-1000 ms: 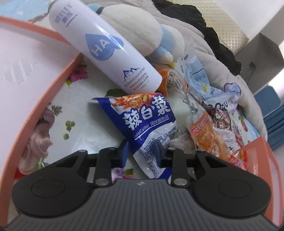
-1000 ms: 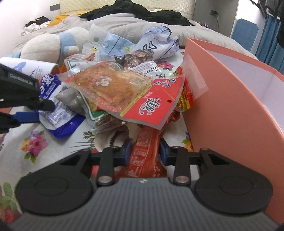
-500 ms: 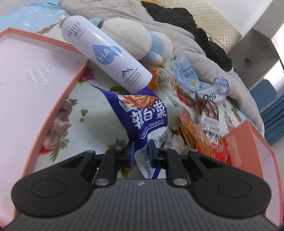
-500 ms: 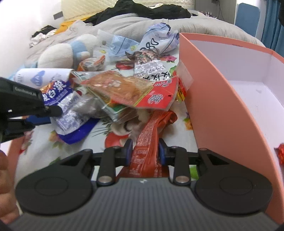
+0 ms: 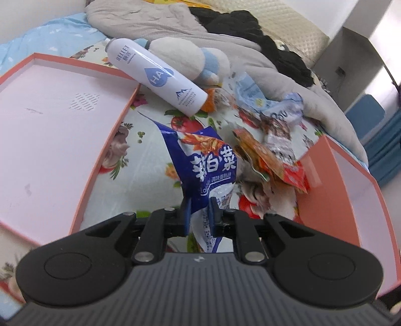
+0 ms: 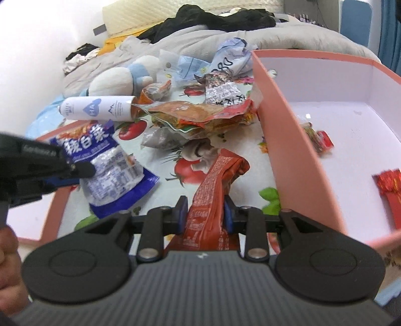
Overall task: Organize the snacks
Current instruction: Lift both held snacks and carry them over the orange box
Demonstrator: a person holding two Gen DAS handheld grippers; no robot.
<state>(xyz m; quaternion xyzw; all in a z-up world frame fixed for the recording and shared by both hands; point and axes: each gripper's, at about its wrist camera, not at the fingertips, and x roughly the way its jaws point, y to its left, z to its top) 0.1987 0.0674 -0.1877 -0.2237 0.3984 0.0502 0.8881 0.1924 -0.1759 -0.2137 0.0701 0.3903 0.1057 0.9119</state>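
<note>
Left tool (image 5: 199,213) clamping blue packet (image 5: 208,165), right tool (image 6: 205,215) clamping orange packet (image 6: 213,185), snack pile (image 6: 200,117) ahead between pink boxes (image 6: 283,140).

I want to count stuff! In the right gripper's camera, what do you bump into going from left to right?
Left gripper → blue snack bag → orange-red snack packet in the right gripper → pink box wall → small red packet inside the box.

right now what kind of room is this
Most likely a bedroom: the snacks lie on a floral bedsheet, with a rumpled grey duvet and a plush toy behind.
</note>
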